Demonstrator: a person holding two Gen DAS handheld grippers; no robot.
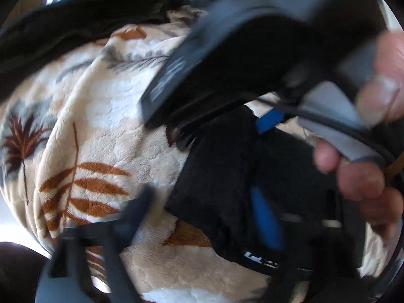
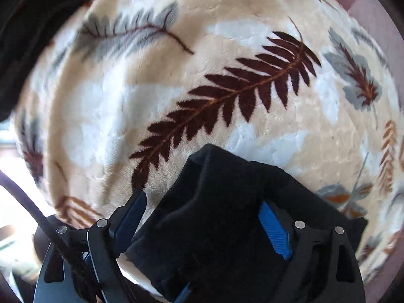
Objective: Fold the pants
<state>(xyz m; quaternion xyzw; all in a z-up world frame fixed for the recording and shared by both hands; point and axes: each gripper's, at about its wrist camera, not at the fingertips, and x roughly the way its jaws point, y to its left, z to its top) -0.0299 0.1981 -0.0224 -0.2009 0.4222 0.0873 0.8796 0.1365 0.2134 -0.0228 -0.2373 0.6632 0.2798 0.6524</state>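
Downward, the right hand-held gripper (image 2: 203,200) straddles pants (image 2: 227,176), unclenched; left hand-held gripper (image 1: 202,192) likewise.

Right tongs (image 2: 202,227) agape, left tongs (image 1: 202,214) half-closed

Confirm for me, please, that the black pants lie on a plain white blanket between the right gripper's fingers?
Not quite: the blanket is not plain white but cream with a leaf and feather print, as the right wrist view shows. The black pants do sit between the right gripper fingers.
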